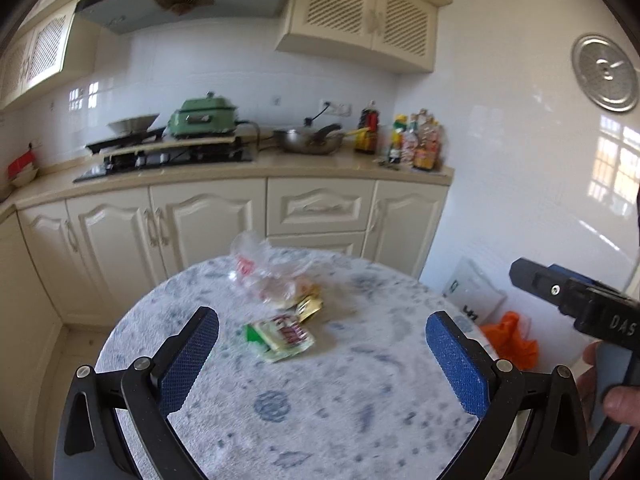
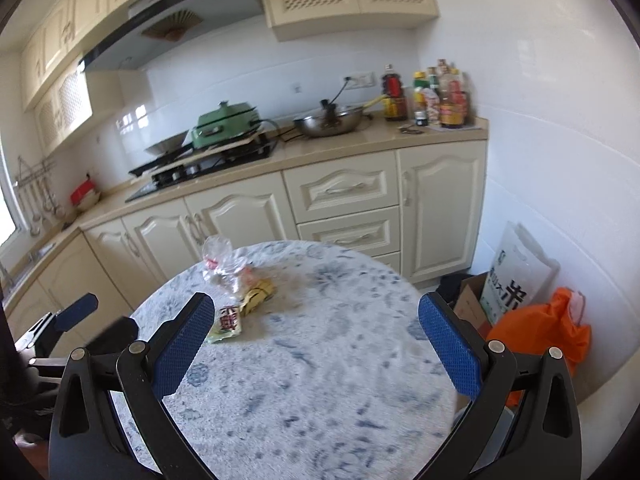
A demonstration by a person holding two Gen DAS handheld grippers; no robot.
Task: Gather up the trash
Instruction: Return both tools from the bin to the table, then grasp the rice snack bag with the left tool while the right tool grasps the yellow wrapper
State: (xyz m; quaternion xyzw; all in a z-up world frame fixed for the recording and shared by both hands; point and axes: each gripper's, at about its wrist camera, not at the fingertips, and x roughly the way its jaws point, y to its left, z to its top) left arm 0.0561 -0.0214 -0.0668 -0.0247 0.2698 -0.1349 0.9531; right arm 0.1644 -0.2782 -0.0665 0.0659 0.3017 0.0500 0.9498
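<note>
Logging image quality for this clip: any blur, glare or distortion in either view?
Left wrist: motion blur smears the wrappers and clear bag; window glare on the wall tiles; fisheye bends the counter. Right wrist: sharper, but the table pattern is still soft; cabinets bow and the frame tilts.

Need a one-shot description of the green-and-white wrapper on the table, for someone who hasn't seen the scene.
Find the round table with the blue-speckled cloth in front of the cream kitchen cabinets. A small trash pile lies on it; the green-and-white wrapper is the piece nearest the grippers. It lies flat with red lettering, unlike the clear crumpled plastic bag and yellow sachets behind it.
</note>
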